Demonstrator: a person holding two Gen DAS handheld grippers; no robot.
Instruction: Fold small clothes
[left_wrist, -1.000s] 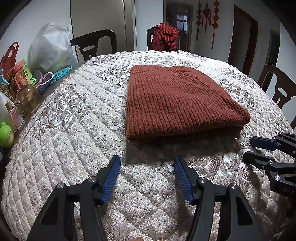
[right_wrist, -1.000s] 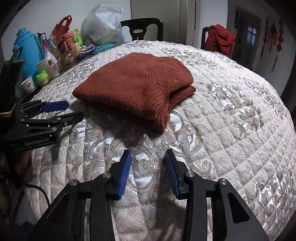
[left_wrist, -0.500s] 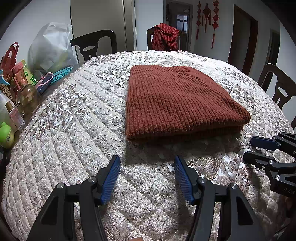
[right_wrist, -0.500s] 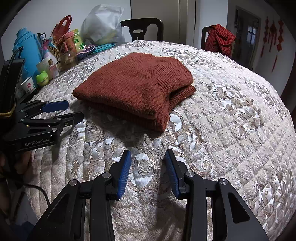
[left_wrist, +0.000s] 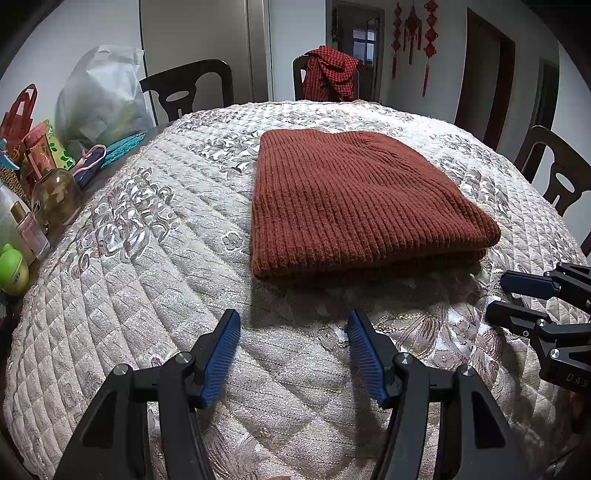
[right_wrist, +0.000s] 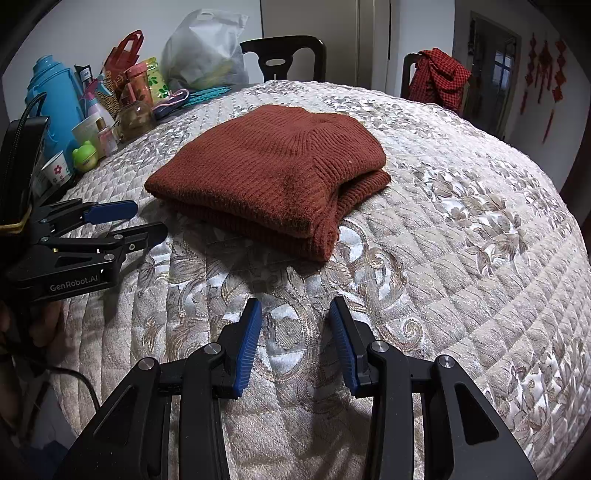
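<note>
A rust-brown knitted sweater (left_wrist: 354, 206) lies folded in a neat stack in the middle of the round table's quilted cover (left_wrist: 147, 280); the right wrist view shows the sweater (right_wrist: 273, 173) with its layered edge facing me. My left gripper (left_wrist: 293, 321) hovers open just short of the sweater's near edge, nothing between its blue pads. My right gripper (right_wrist: 295, 308) is also open and empty, short of the sweater's corner. Each gripper appears in the other's view: the right gripper (left_wrist: 506, 295) at the right edge, the left gripper (right_wrist: 144, 221) at the left.
Bottles, a glass jar (left_wrist: 55, 195), a green round pot (left_wrist: 13, 267), a blue flask (right_wrist: 55, 99) and a white plastic bag (left_wrist: 99, 99) crowd the table's left side. Dark chairs (left_wrist: 188, 88) ring the table; one carries a red checked cloth (left_wrist: 330, 74).
</note>
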